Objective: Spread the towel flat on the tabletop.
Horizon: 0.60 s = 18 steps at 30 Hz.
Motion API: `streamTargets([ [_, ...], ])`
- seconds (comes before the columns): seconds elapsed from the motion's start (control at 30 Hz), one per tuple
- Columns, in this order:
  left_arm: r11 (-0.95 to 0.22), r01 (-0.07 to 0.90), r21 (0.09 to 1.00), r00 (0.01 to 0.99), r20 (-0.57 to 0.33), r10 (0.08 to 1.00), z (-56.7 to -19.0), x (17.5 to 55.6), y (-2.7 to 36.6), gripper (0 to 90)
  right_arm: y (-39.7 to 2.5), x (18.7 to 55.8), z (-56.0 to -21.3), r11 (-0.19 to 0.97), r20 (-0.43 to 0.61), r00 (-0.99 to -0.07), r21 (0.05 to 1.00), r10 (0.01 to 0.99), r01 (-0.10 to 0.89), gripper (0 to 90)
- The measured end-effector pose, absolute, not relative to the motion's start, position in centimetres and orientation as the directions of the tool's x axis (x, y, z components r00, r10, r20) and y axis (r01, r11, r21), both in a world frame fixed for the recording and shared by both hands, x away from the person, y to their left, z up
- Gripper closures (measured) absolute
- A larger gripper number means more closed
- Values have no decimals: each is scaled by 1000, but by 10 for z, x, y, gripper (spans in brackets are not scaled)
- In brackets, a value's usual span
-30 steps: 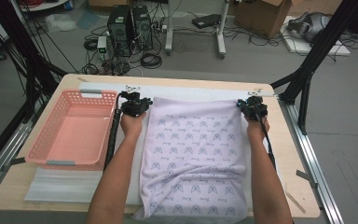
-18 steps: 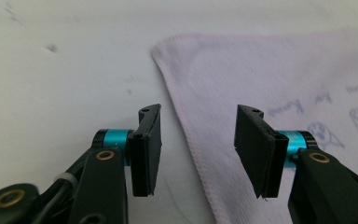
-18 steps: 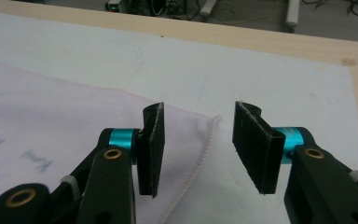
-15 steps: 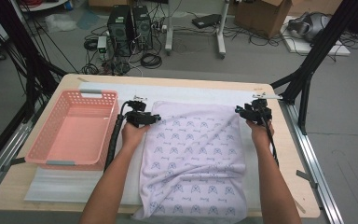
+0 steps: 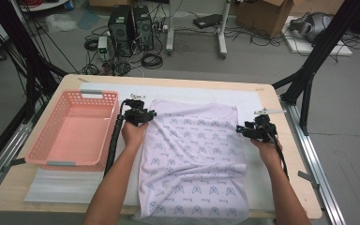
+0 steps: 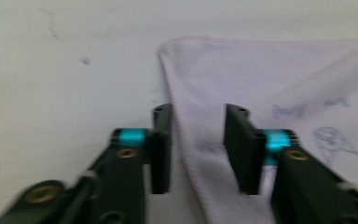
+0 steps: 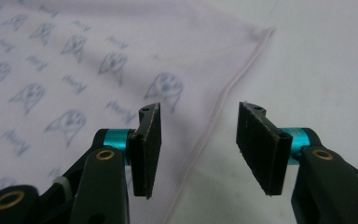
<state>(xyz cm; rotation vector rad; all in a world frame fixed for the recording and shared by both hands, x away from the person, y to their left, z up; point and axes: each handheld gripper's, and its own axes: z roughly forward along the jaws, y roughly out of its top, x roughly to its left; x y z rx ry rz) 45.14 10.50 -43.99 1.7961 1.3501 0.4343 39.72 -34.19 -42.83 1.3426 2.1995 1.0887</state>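
The towel (image 5: 194, 159), pale lilac with small printed figures, lies spread on the white mat (image 5: 258, 101) that covers the middle of the bench (image 5: 281, 136), its near edge hanging just over the bench's front side. Its far edge runs across the mat, and a few soft creases cross its middle.

The left gripper (image 5: 146, 114) sits at the towel's far left corner, held in the person's left hand (image 5: 134, 133). In the left gripper view the jaws stand apart with a clear gap between them, and the towel's left hem (image 6: 186, 158) runs up through that gap, close to the left-hand jaw; the cloth lies flat beneath them and nothing is pinched. The towel's corner shows just beyond the tips.

The right gripper (image 5: 240, 128) is beside the towel's right edge, a little nearer the person than the far right corner, held in the right hand (image 5: 266, 145). In the right gripper view its jaws are wide apart, with the pink-stitched hem (image 7: 223, 100) running slantwise between them: the left-hand jaw hangs over printed cloth, the right-hand one over bare mat. I cannot tell whether the tips touch the cloth.

A pink basket (image 5: 47, 140) stands on the bench to the left of the towel, apart from it
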Motion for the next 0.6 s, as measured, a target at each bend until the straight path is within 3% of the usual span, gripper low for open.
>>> streamTargets([
  [0.07, -108, 598, 794, 400, -180, 899, -439, 443, 100, 511, -343, 387, -433, 261, 100, -497, 753, 862, 604, 512],
  [0.3, -120, 545, 830, 487, -196, 851, -436, 410, 99, 486, -347, 364, -439, 268, 129, -529, 748, 839, 607, 516],
  [0.47, -161, 550, 820, 513, -179, 839, -435, 388, 99, 434, -340, 351, -440, 347, 64, -569, 735, 820, 582, 531],
  [0.6, -182, 540, 822, 521, -156, 839, -439, 371, 105, 441, -338, 342, -442, 357, 58, -578, 735, 814, 576, 542],
])
